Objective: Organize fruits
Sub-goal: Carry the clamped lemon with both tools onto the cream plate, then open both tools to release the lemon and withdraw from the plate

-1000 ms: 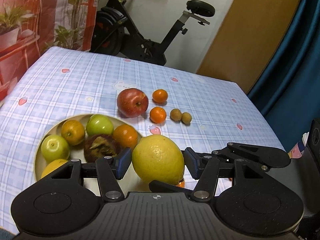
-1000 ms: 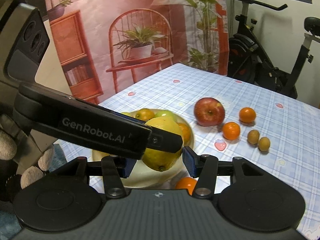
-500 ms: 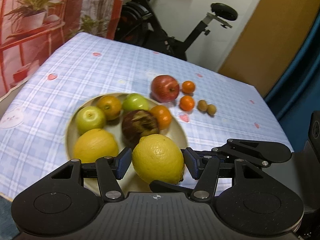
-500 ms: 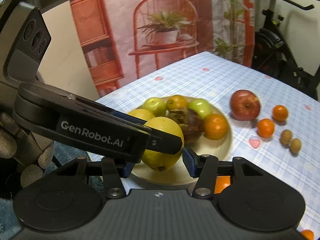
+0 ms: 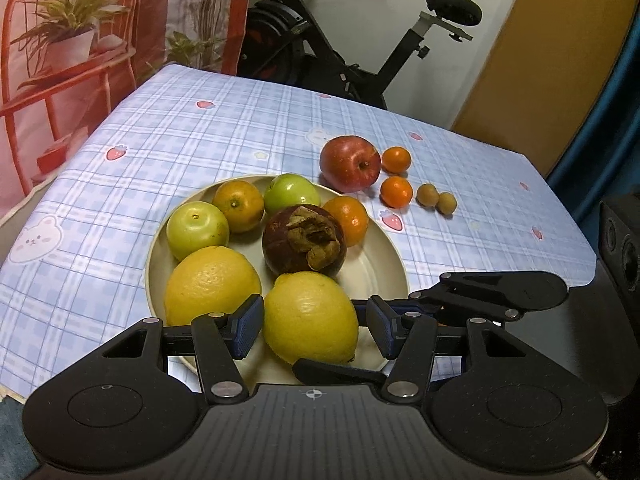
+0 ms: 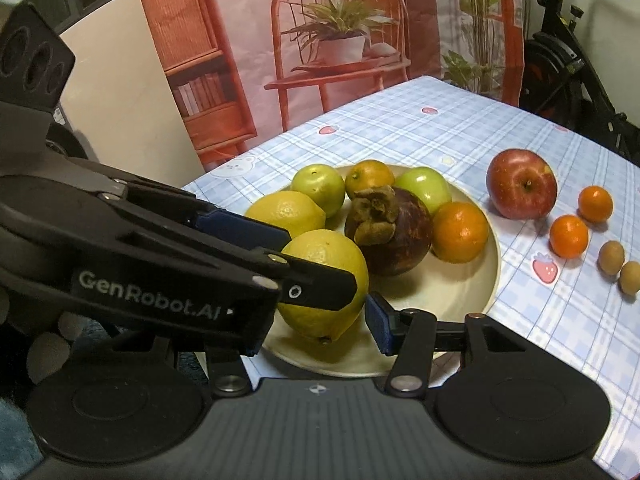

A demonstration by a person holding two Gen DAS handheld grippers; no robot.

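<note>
A yellow lemon (image 5: pixel 310 317) lies on the near part of the cream plate (image 5: pixel 384 264), between the fingers of my left gripper (image 5: pixel 312 324). The jaws stand slightly apart from the lemon, with a gap on the right side. The plate also holds a second lemon (image 5: pixel 212 284), a mangosteen (image 5: pixel 304 240), green apples and oranges. In the right wrist view the left gripper's fingers (image 6: pixel 240 232) straddle the lemon (image 6: pixel 324 280). My right gripper (image 6: pixel 312 332) is open and empty at the plate's (image 6: pixel 472 280) near rim.
A red apple (image 5: pixel 351 163), two small oranges (image 5: pixel 396 191) and two brown longans (image 5: pixel 436 199) lie on the blue checked tablecloth right of the plate. An exercise bike (image 5: pixel 320 52) stands behind the table. The table's edges are near on the left and right.
My left gripper carried the lemon left and down onto the plate beside the other lemon. Its jaws have loosened around the lemon. The right gripper followed toward the plate.
</note>
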